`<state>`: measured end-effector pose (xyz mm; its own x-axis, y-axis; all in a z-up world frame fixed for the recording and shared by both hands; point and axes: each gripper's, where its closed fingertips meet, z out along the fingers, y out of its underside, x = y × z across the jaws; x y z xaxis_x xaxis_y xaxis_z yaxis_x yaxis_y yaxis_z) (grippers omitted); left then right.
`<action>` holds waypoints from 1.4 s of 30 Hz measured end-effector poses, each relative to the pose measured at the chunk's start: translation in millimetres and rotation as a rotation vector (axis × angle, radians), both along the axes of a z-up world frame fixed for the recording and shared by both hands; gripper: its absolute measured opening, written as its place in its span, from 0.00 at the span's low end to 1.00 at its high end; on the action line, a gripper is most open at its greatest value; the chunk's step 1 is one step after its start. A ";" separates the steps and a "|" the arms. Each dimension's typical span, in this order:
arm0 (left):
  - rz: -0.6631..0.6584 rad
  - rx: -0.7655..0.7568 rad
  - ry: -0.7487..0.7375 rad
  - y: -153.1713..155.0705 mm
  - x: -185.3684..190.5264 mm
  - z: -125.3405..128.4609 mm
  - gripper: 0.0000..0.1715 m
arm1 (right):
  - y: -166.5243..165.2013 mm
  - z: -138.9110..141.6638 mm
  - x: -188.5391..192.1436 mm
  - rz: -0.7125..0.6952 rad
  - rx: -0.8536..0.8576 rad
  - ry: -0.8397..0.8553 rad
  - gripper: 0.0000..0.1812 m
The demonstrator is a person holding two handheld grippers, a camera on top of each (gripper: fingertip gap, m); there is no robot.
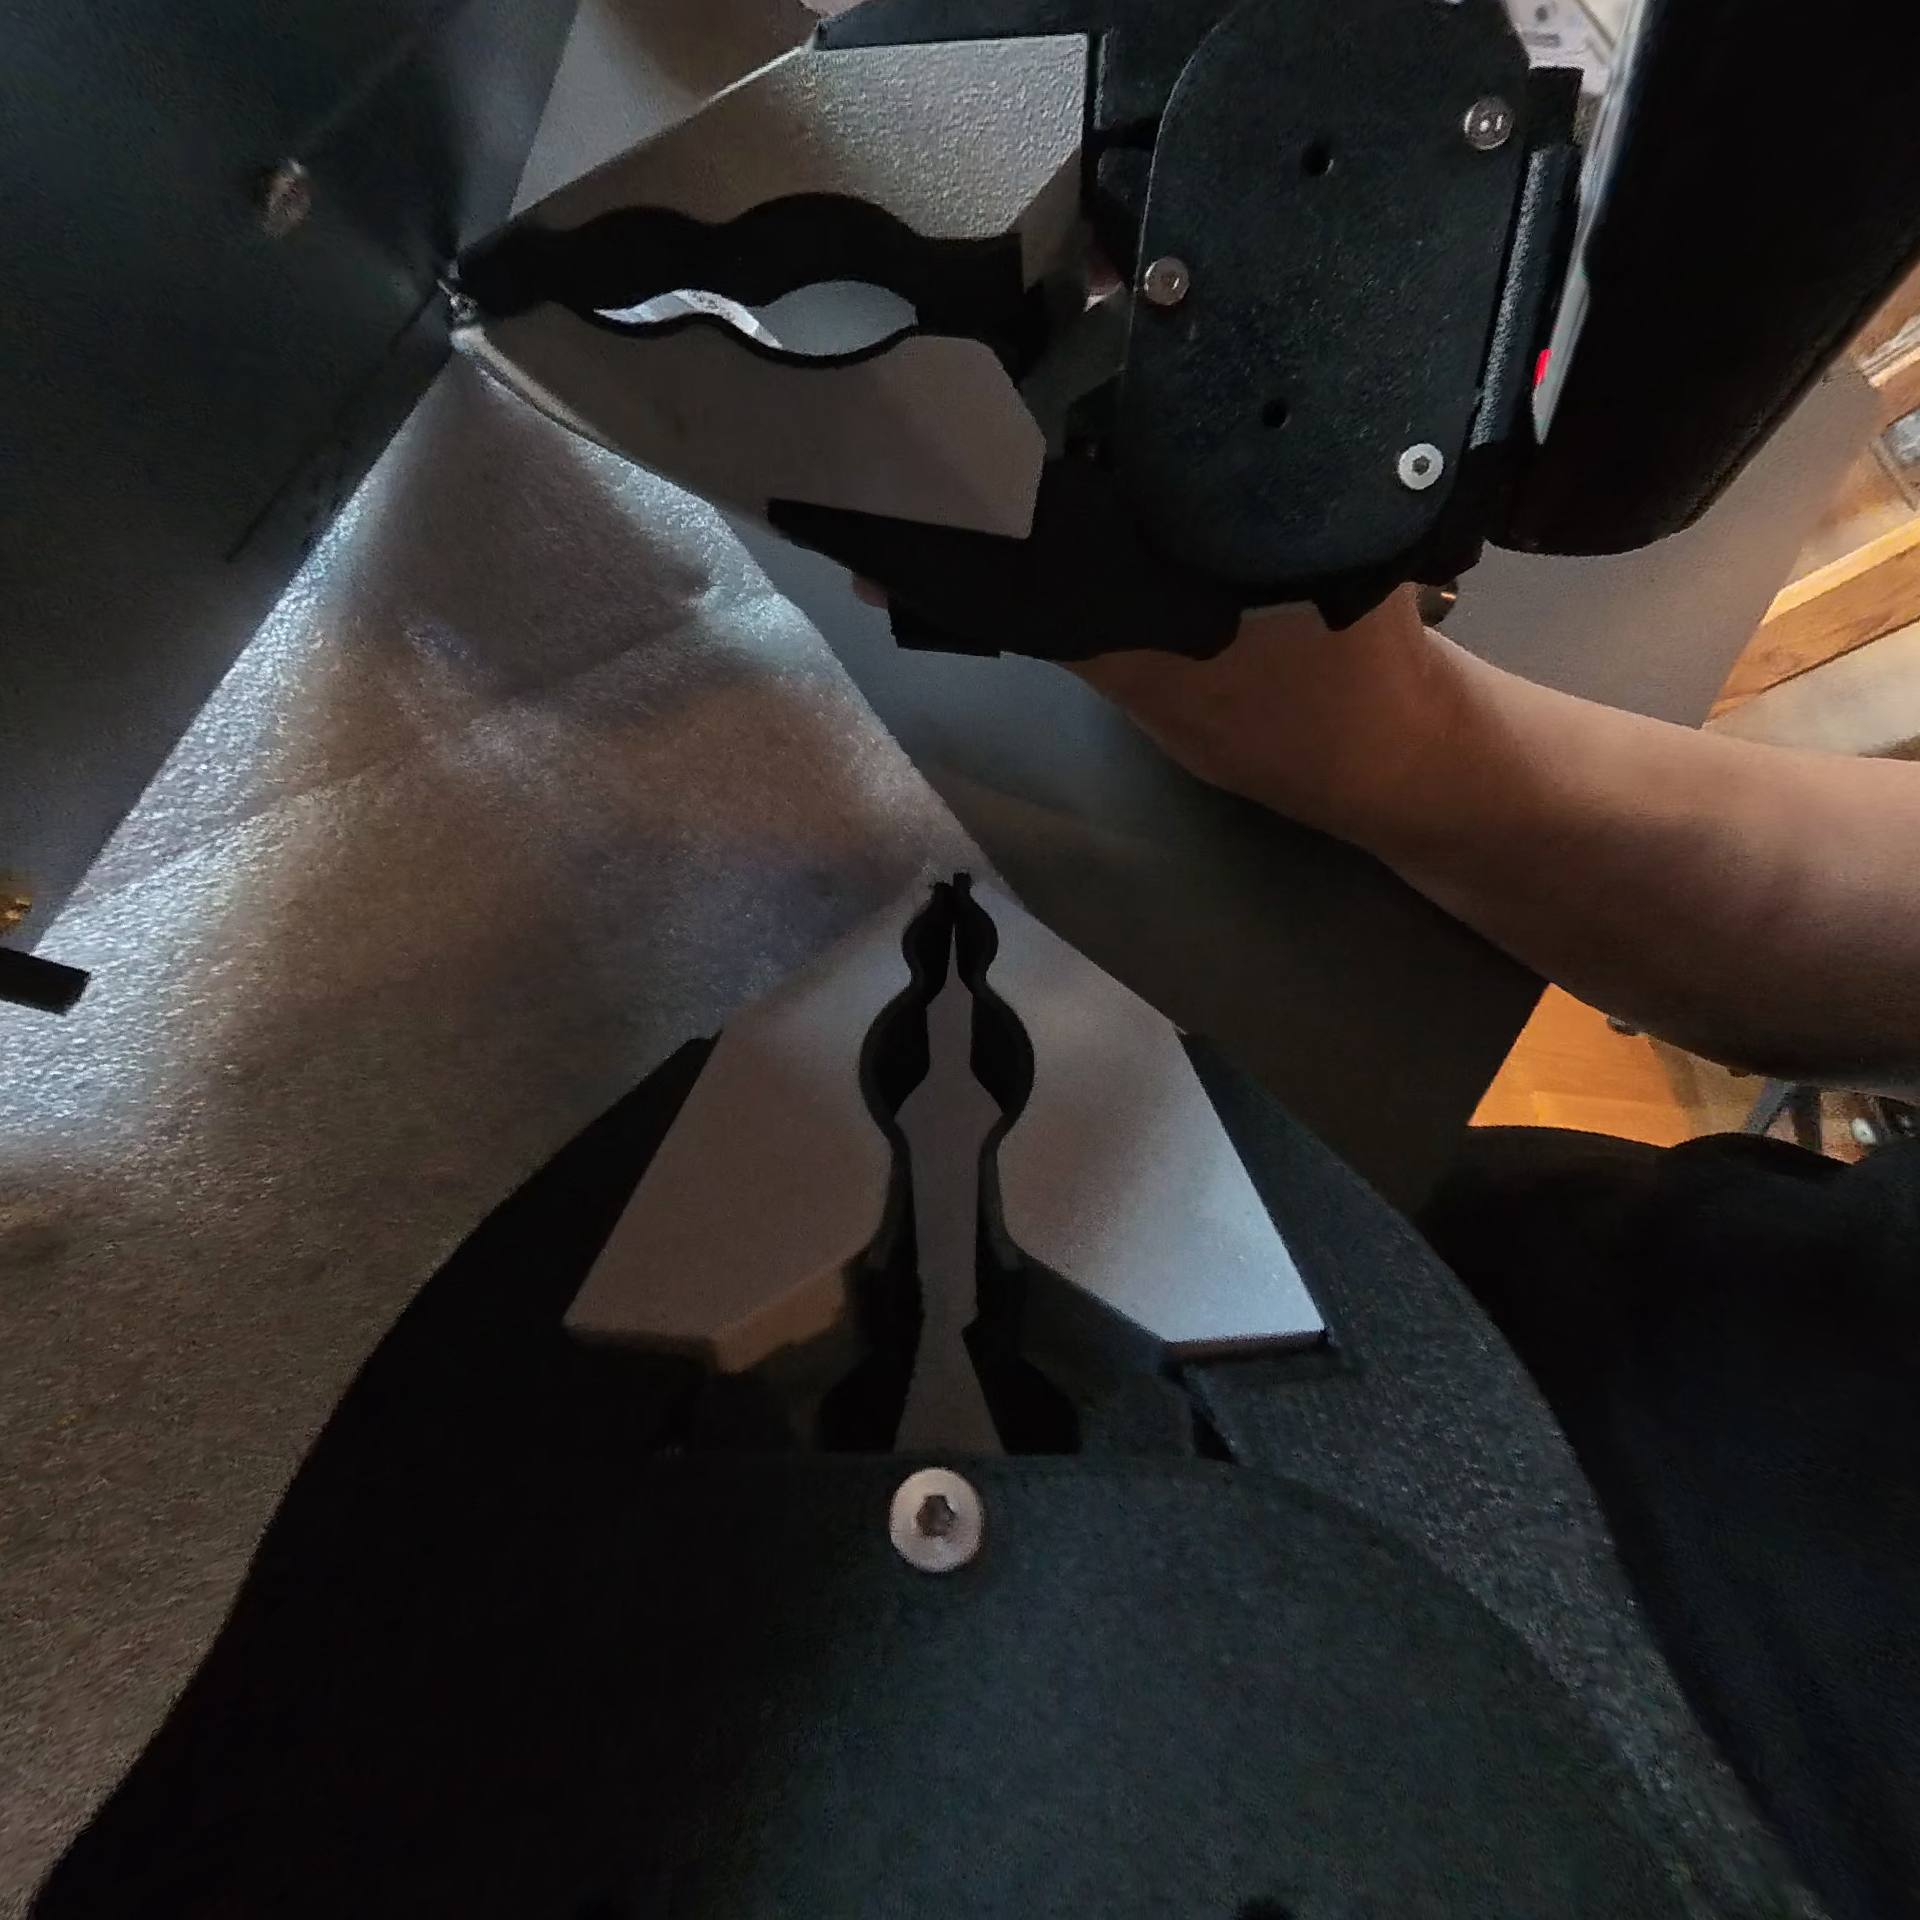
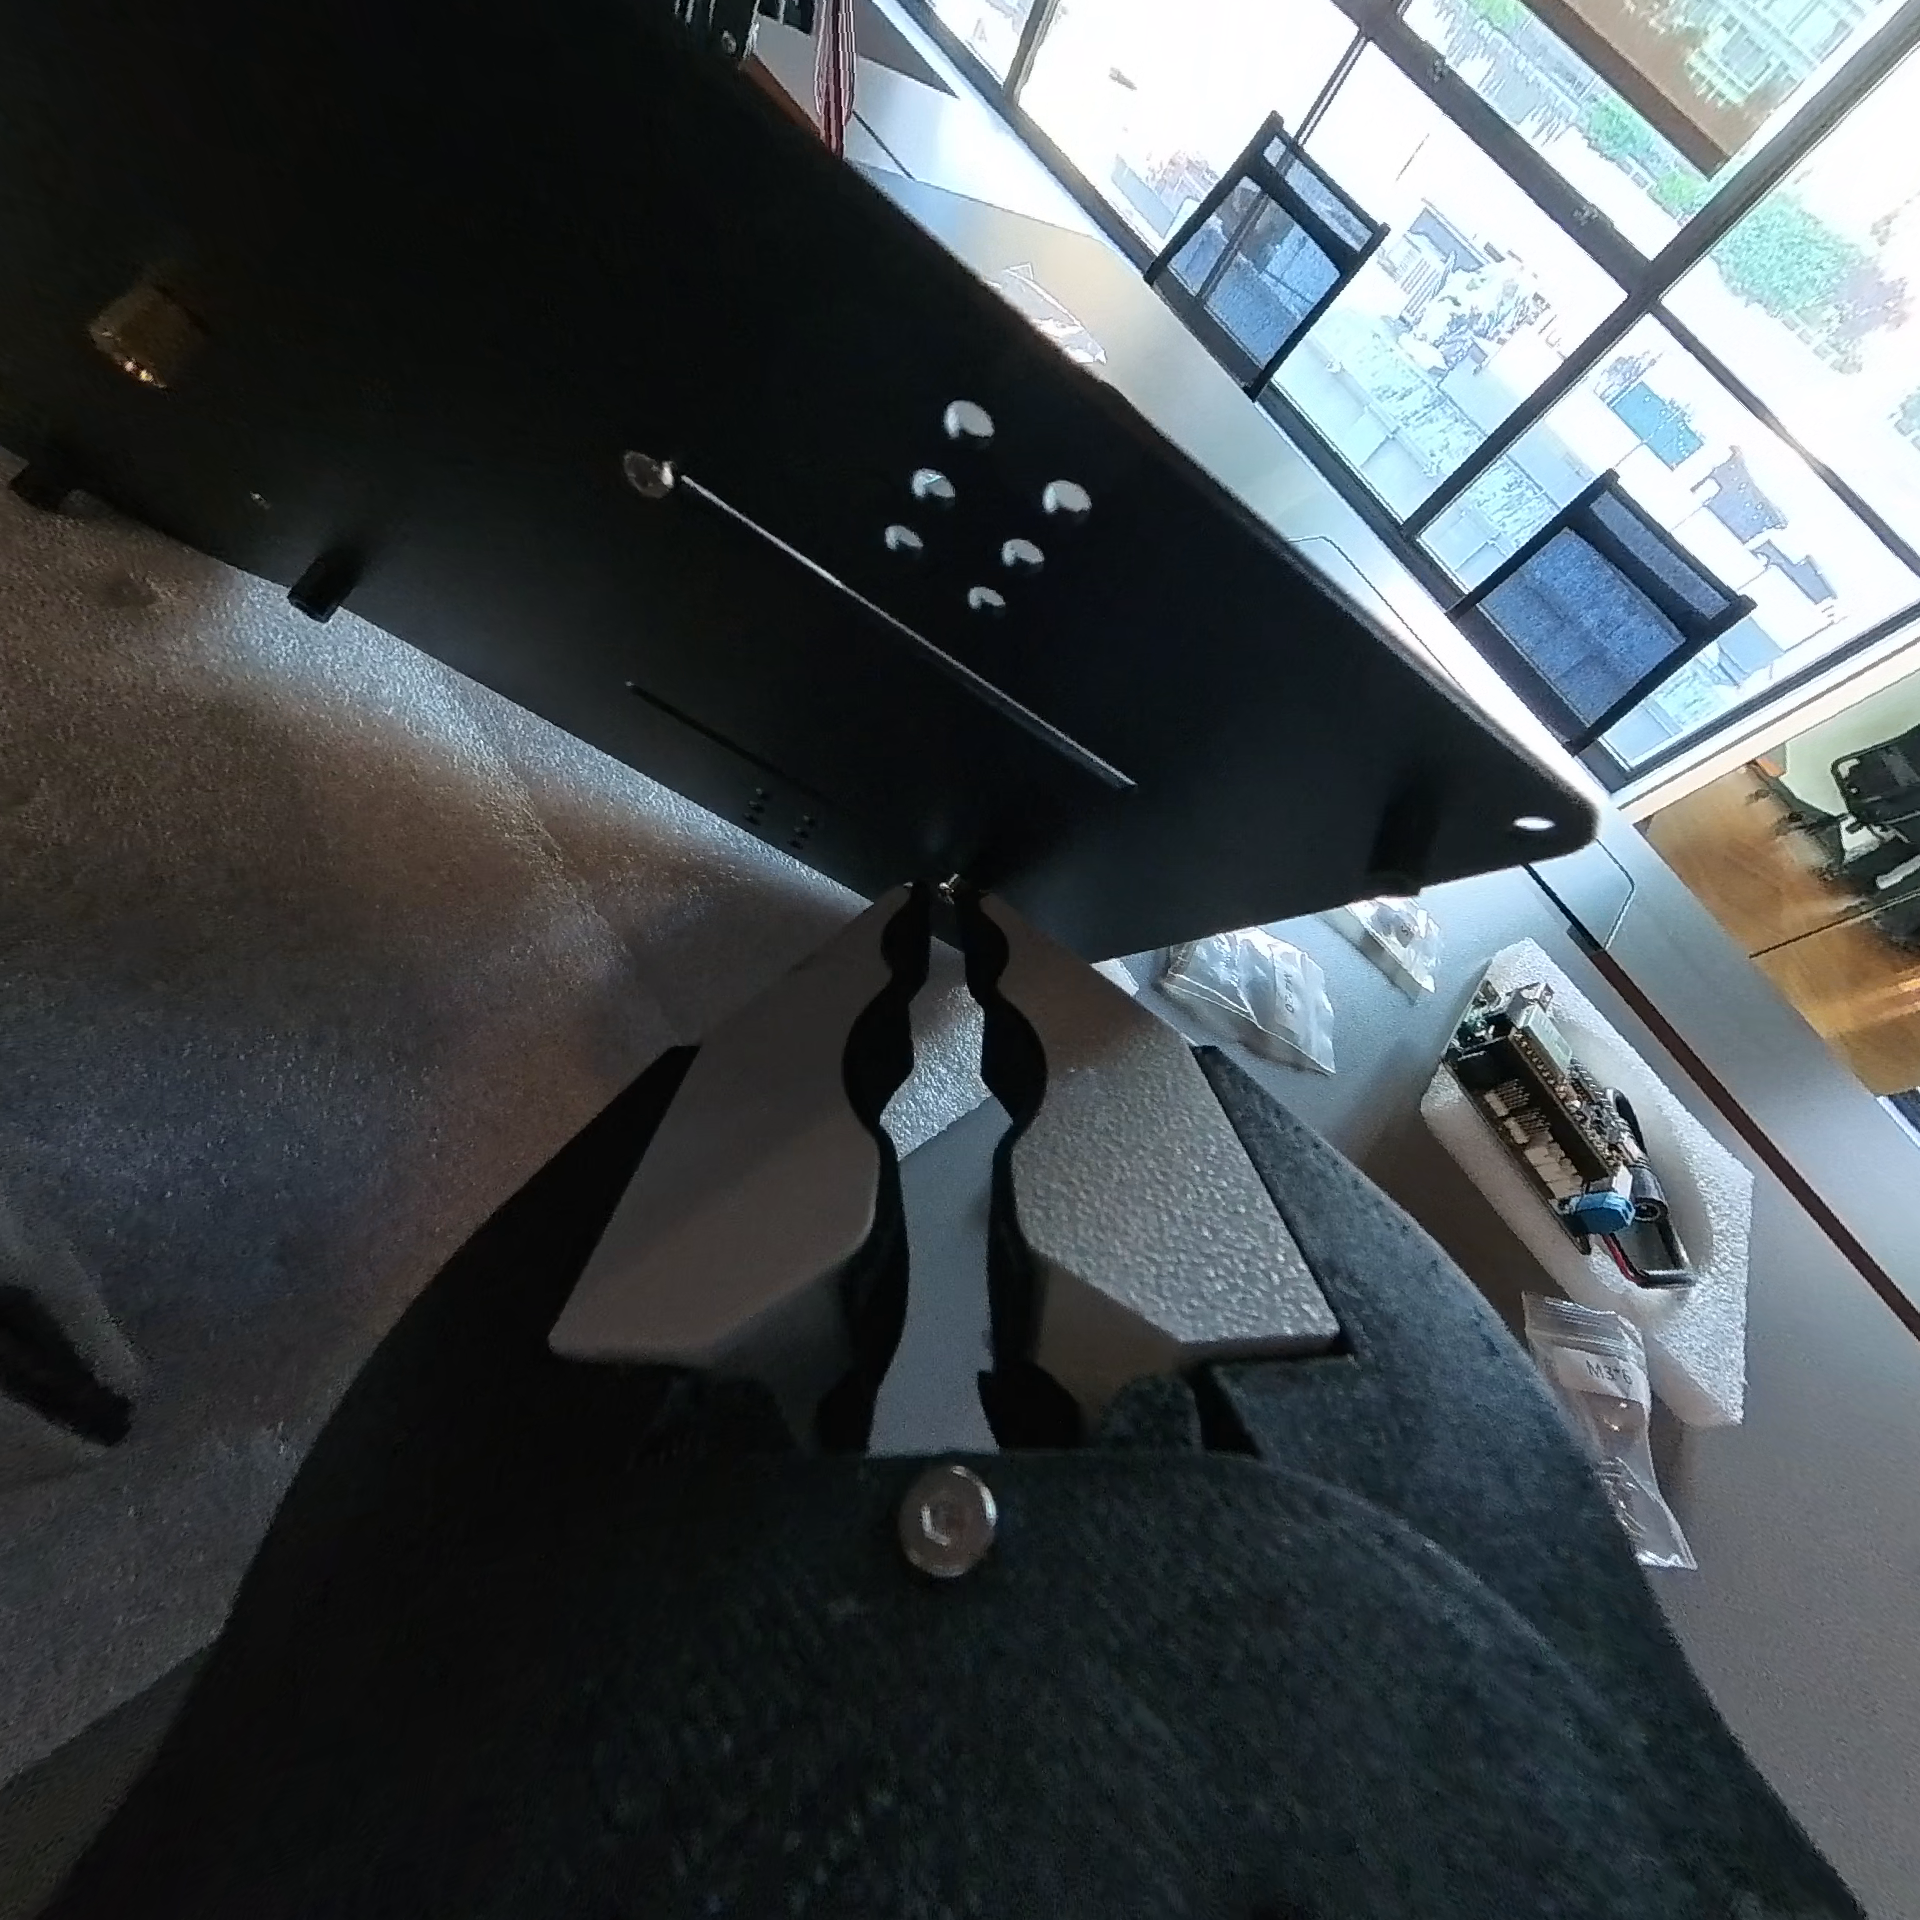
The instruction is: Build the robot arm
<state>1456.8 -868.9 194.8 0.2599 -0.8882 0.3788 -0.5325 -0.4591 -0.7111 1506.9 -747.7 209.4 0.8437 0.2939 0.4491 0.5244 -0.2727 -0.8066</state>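
My right gripper [image 2: 940,896] is shut on a tiny silver screw [image 2: 947,885] and holds it against the lower edge of a tilted black metal panel [image 2: 623,312] with several round holes and two slots. The left wrist view shows that gripper [image 1: 473,283] from the side, its tips at the panel [image 1: 156,364]. My left gripper [image 1: 956,896] is shut with its tips meeting at the edge of a grey foam sheet [image 1: 416,831]. I cannot tell whether it pinches the sheet. The foam sheet [image 2: 260,883] lies under the panel.
A person's forearm [image 1: 1558,831] reaches in from the right behind the right gripper. A circuit board [image 2: 1558,1132] rests in a white foam block [image 2: 1704,1299] on the grey table [image 2: 1818,1558]. Small plastic bags [image 2: 1605,1423] of parts lie beside it. Large windows [image 2: 1455,312] stand behind. My hands' fingertips stand some 12 cm from each other.
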 end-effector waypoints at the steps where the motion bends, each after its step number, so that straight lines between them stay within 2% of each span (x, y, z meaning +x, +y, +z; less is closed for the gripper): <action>1: 0.001 -0.006 -0.002 0.2 -0.8 0.1 0.00 | -0.2 -0.1 0.0 0.000 0.000 -0.002 0.02; 18: -0.031 -0.071 -0.010 -3.0 -2.0 1.1 0.00 | -0.1 0.2 2.4 -0.015 0.002 -0.011 0.01; 26: -0.072 -0.102 -0.011 -11.6 0.4 5.3 0.00 | 0.4 0.6 2.5 -0.031 -0.020 0.065 0.02; 29: -0.100 -0.111 -0.058 -16.9 1.4 32.0 0.00 | 0.5 0.6 2.4 -0.030 -0.020 0.063 0.02; 32: -0.141 -0.058 -0.092 -14.3 0.1 78.3 0.00 | 0.7 0.4 2.3 -0.028 -0.022 0.066 0.02; 35: -0.190 0.053 -0.064 2.5 -0.9 124.4 0.00 | 0.8 0.3 2.1 -0.026 -0.025 0.073 0.02; 37: -0.220 0.110 -0.010 23.8 1.6 146.7 0.02 | 1.0 0.1 2.1 -0.024 -0.027 0.076 0.02; 40: -0.257 0.109 0.203 72.5 5.6 146.5 0.14 | 1.3 0.1 1.9 -0.021 -0.026 0.070 0.02; 41: -0.270 0.059 0.288 87.3 6.1 140.5 0.14 | 1.3 0.0 1.8 -0.019 -0.026 0.069 0.02; 42: -0.295 -0.011 0.338 97.8 9.8 137.2 0.10 | 1.3 -0.1 1.8 -0.016 -0.026 0.068 0.02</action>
<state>1466.6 -771.1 331.9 0.1066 -0.9392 0.3263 -0.8436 -0.2592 -0.4704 1508.6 -746.5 209.2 0.8769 0.2908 0.3827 0.4637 -0.3022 -0.8329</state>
